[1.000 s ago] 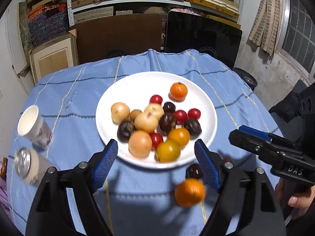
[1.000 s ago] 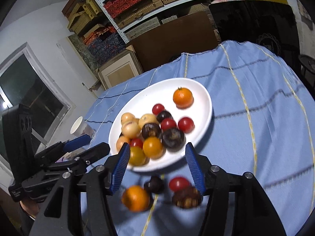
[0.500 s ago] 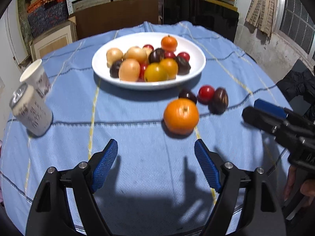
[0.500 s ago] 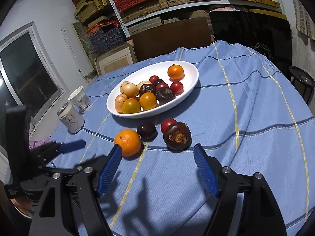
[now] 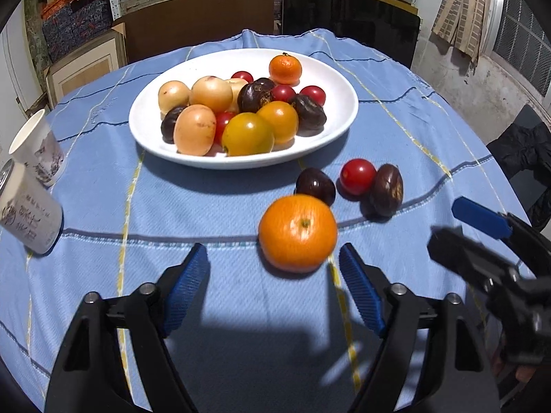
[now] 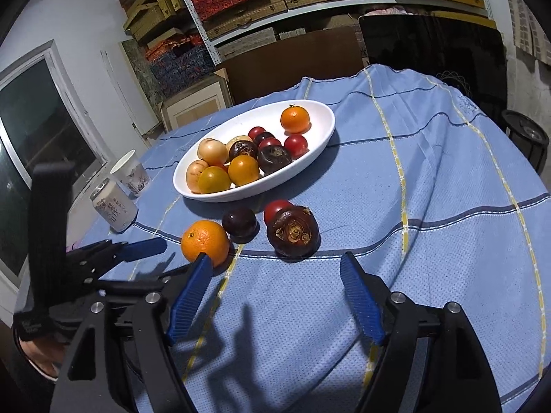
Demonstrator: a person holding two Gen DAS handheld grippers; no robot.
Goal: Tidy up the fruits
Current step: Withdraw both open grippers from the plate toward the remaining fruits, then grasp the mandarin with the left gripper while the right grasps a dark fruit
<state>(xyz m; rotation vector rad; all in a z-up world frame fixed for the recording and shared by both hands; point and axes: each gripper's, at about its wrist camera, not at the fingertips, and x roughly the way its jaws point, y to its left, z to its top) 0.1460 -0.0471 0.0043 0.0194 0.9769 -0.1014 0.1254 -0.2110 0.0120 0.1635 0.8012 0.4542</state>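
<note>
A white plate (image 5: 330, 79) holds several fruits: oranges, yellow, red and dark ones. Loose on the blue cloth in front of it lie an orange (image 5: 298, 232), a dark plum (image 5: 315, 184), a red tomato (image 5: 357, 176) and a brown wrinkled fruit (image 5: 385, 189). My left gripper (image 5: 273, 254) is low behind the orange. Its jaws are closing, and the orange sits at their mouth nearer the right pad, untouched. My right gripper (image 6: 275, 258) stands open just behind the brown fruit (image 6: 292, 232), nothing between its pads.
A paper cup (image 5: 38, 148) and a drinks can (image 5: 26, 210) stand at the cloth's left edge. The round table drops away on the right and near sides. Shelves, cardboard boxes and a black panel stand behind the table.
Both grippers have dropped from above the plate to low over the cloth, close behind the loose fruits. The right jaws have widened and the left jaws have narrowed slightly.
</note>
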